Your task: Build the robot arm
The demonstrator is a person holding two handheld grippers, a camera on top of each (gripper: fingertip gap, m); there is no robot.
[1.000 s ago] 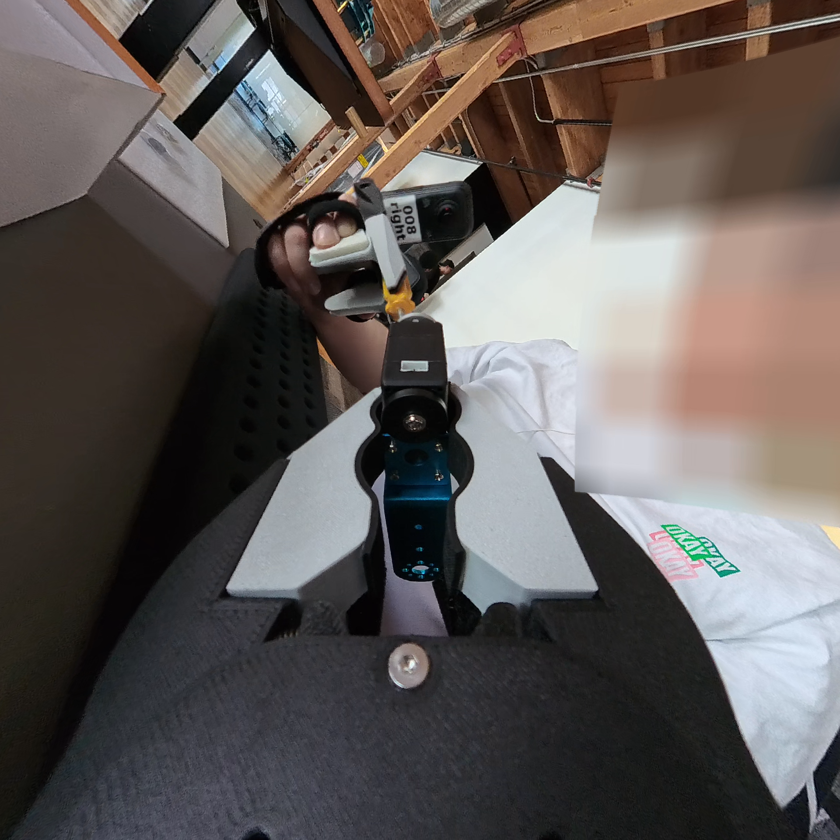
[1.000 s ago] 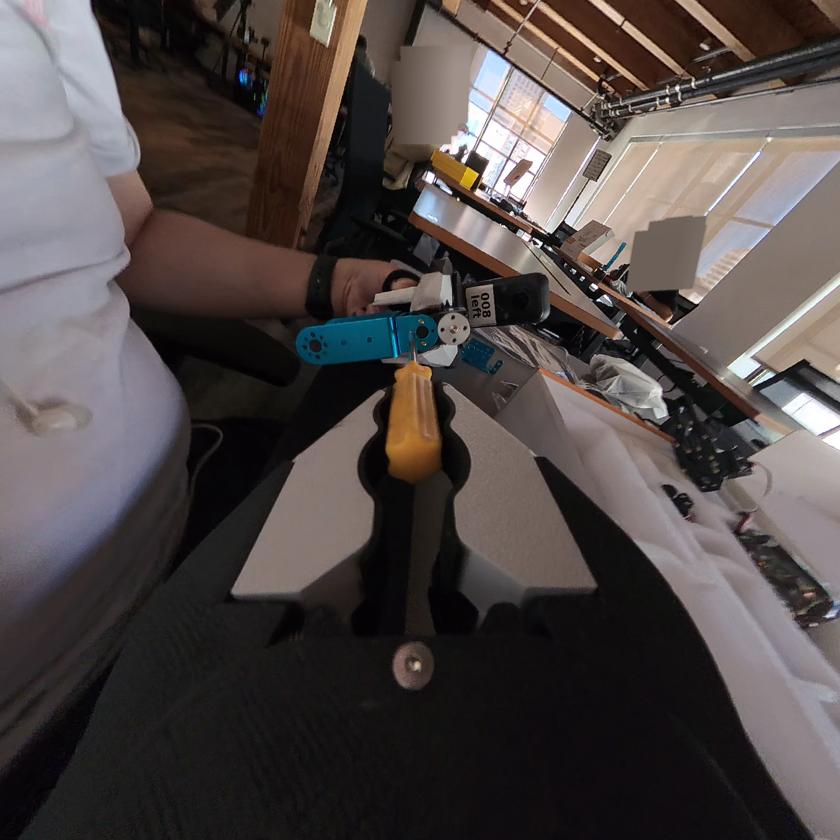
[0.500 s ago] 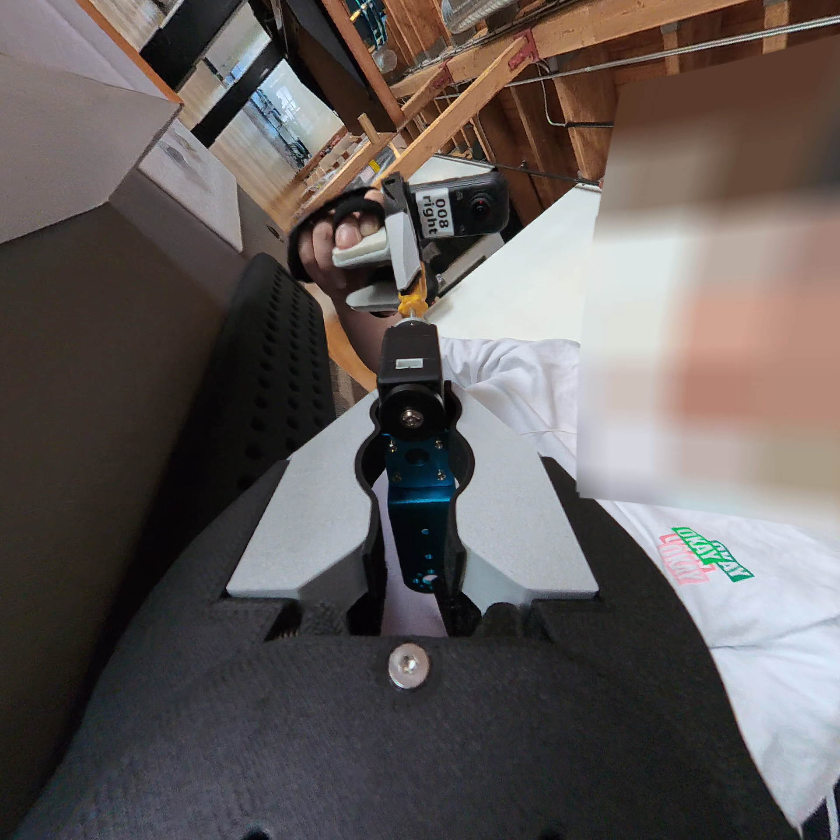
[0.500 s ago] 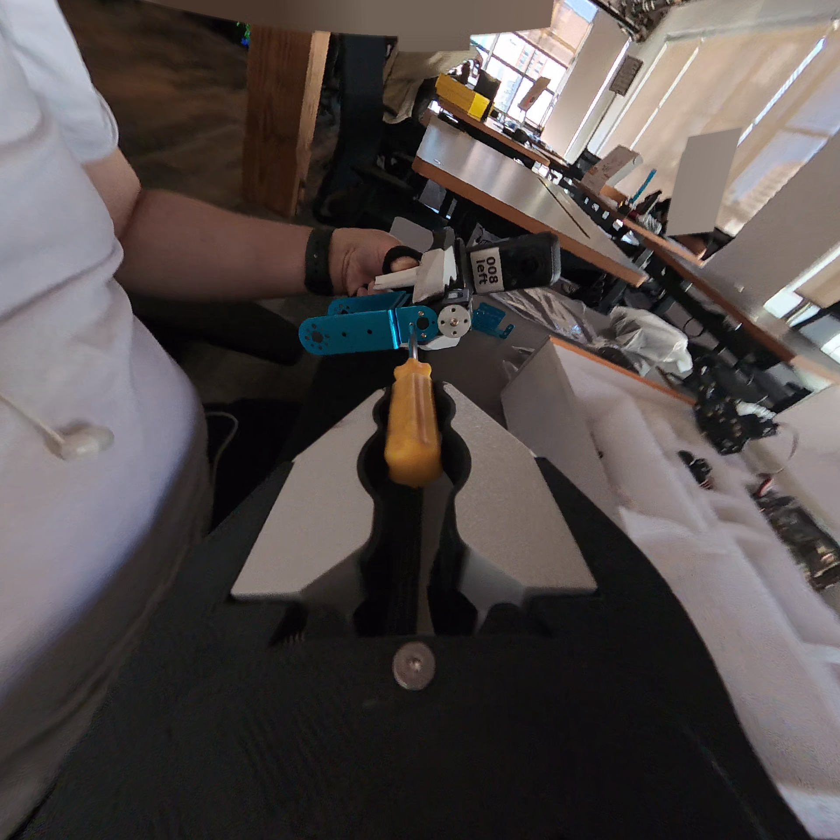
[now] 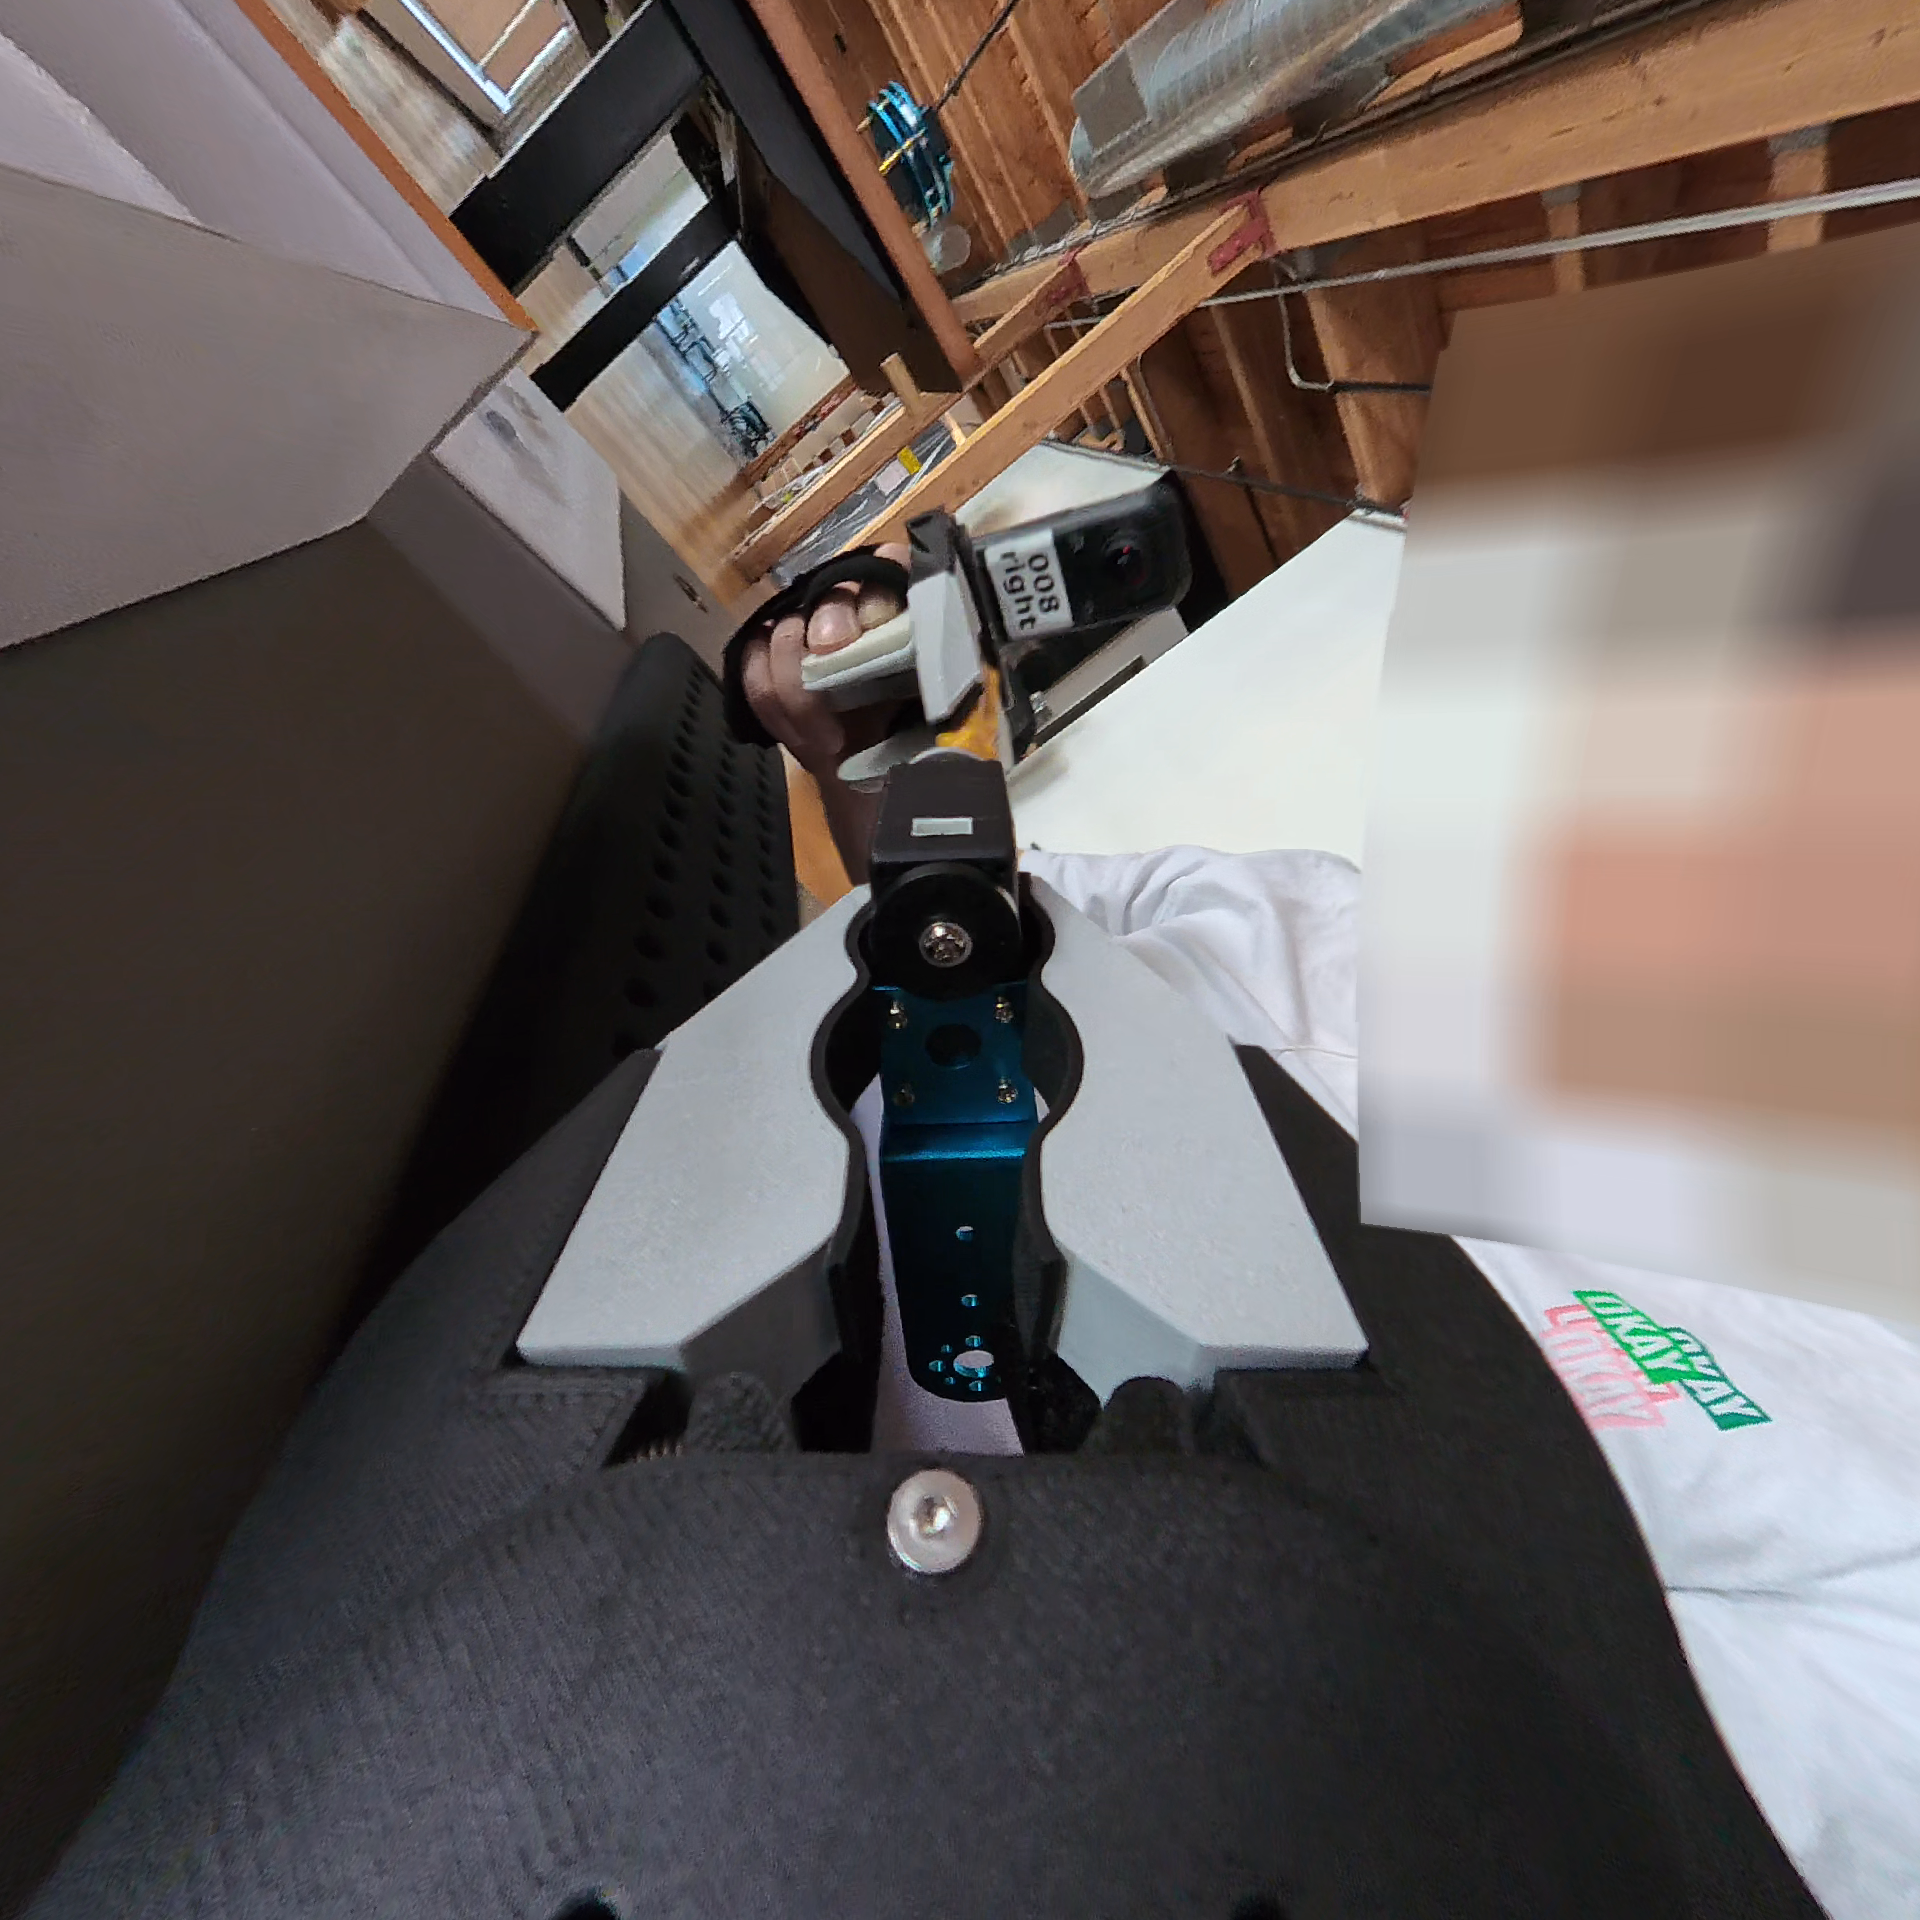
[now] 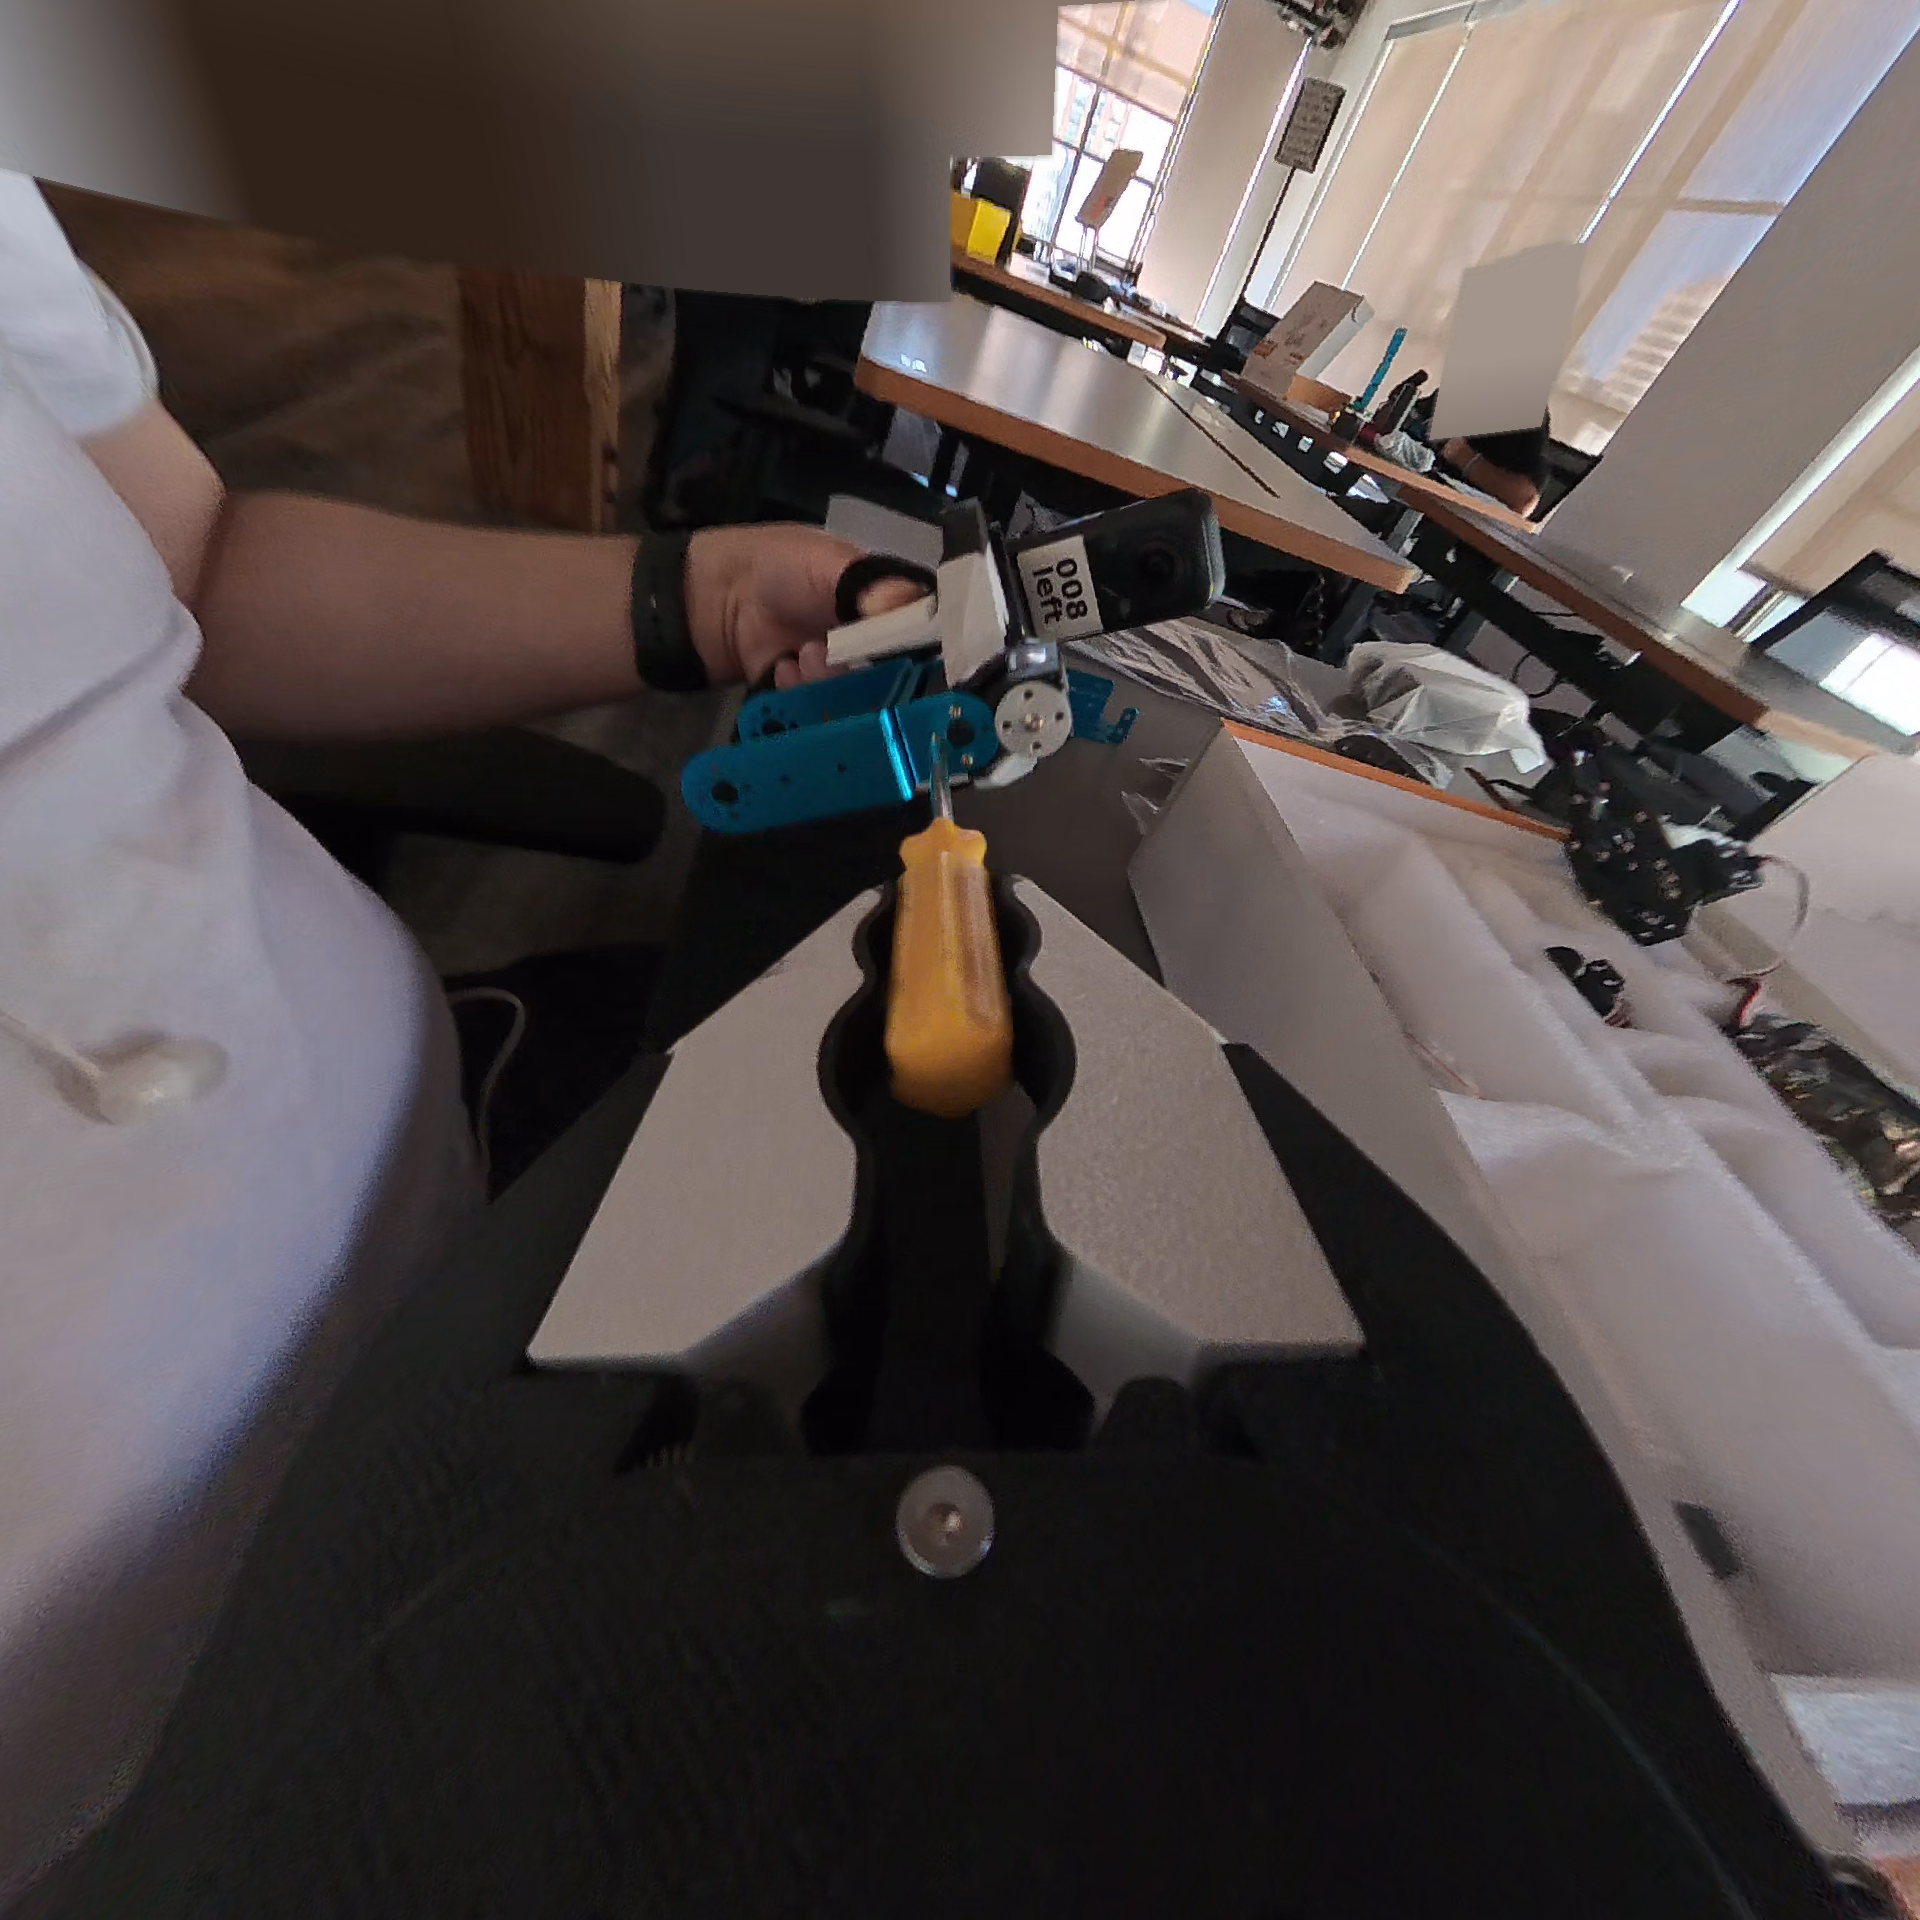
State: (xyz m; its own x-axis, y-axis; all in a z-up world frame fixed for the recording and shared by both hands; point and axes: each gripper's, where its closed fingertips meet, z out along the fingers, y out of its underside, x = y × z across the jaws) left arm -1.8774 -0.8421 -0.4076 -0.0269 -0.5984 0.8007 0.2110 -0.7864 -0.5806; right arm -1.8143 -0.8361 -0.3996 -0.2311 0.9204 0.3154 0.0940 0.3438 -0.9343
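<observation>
Wooden-beamed workshop: left gripper (image 5: 951,997) clamps a blue servo bracket (image 5: 956,1143); right gripper (image 6: 945,997) grips a yellow-handled screwdriver (image 6: 948,977), tip touching bracket.

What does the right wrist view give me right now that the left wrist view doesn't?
Right wrist view only: the screwdriver's metal tip reaching the blue bracket, and the white foam tray alongside. Left wrist view only: the black servo's screw-headed disc facing the camera, and a perforated black panel. Both: the left gripper shut on the bracket, the right gripper shut on the yellow-handled screwdriver.
</observation>
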